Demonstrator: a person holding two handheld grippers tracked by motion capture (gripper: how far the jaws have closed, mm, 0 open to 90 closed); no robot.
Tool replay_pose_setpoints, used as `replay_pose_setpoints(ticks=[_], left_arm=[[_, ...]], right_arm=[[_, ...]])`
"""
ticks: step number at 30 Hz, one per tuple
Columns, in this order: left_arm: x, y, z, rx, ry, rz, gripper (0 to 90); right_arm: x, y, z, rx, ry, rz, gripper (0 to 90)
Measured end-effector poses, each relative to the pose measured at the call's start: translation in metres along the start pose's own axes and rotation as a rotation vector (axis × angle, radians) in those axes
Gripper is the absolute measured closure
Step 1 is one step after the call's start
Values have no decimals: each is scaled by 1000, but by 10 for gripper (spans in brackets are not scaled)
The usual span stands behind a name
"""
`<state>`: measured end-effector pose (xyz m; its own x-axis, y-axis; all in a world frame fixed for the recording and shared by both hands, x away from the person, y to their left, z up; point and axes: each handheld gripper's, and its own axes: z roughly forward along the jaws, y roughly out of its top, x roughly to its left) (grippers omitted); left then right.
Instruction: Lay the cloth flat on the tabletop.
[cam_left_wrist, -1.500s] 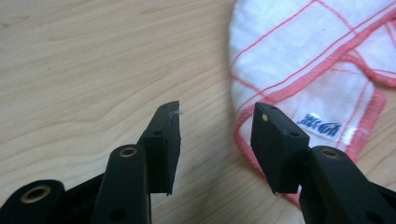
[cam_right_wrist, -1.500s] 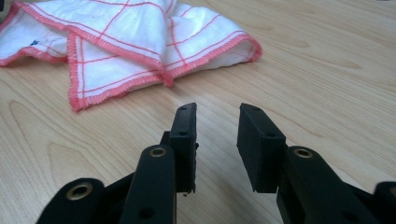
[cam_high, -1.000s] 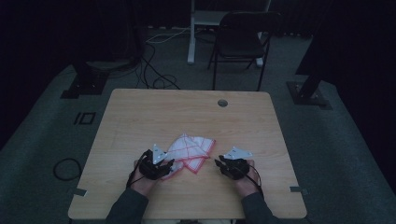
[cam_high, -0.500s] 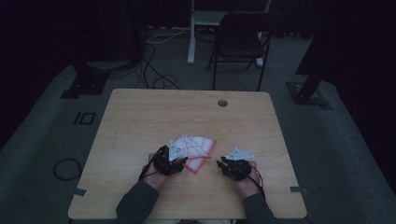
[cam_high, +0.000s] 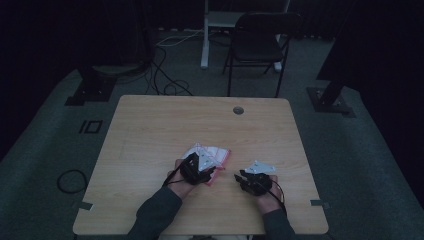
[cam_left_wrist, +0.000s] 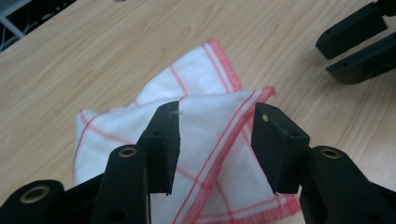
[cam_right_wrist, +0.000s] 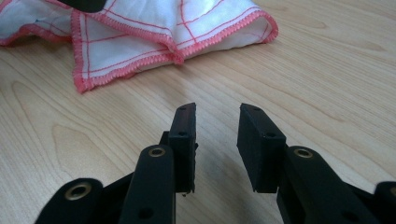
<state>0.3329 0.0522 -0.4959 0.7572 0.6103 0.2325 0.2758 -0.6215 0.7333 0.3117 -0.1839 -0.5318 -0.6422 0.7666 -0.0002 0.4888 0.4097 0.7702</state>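
Moved since a second ago: the cloth (cam_high: 210, 156) is folded into a smaller bundle than it was, and the left gripper (cam_high: 204, 172) has shifted inward over its near edge.
Cloth: white with red stripes and red hem, lying in loose layers on the worktop (cam_high: 150, 130), near the middle of the front half.
Left gripper: fingers (cam_left_wrist: 161, 140) spread apart above the top layer, holding nothing.
Right gripper (cam_high: 245, 179): set just to the right of the cloth, apart from it, fingers (cam_right_wrist: 184, 135) parted and empty over bare wood.
Risk, pinch: closing from here probably catches only the top layer, so the fold beneath could slide open when lifted.
Risk, drag: pressing down while moving could bunch the fabric and skew the edges.
Risk, corner: the folded hem facing the right gripper looks puffed, so it may slip from a shallow grip.
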Motion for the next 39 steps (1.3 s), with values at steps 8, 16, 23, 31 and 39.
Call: replay_pose_setpoints(ticks=[8, 16, 23, 31, 39], left_arm=[[-6, 11, 11, -7, -35, 35, 527], [-13, 17, 21, 4, -60, 60, 526], [-22, 22, 31, -1, -88, 71, 519], [-19, 22, 41, 70, -55, 76, 760], [7, 25, 28, 29, -27, -16, 892]], right_arm=[[0, -1, 0, 4, 3, 6, 674], [-2, -3, -1, 5, 0, 16, 670], [-3, -3, -3, -3, -2, 22, 670], [-3, -3, -2, -1, 3, 20, 669], [-2, -3, -1, -3, 5, 17, 671]])
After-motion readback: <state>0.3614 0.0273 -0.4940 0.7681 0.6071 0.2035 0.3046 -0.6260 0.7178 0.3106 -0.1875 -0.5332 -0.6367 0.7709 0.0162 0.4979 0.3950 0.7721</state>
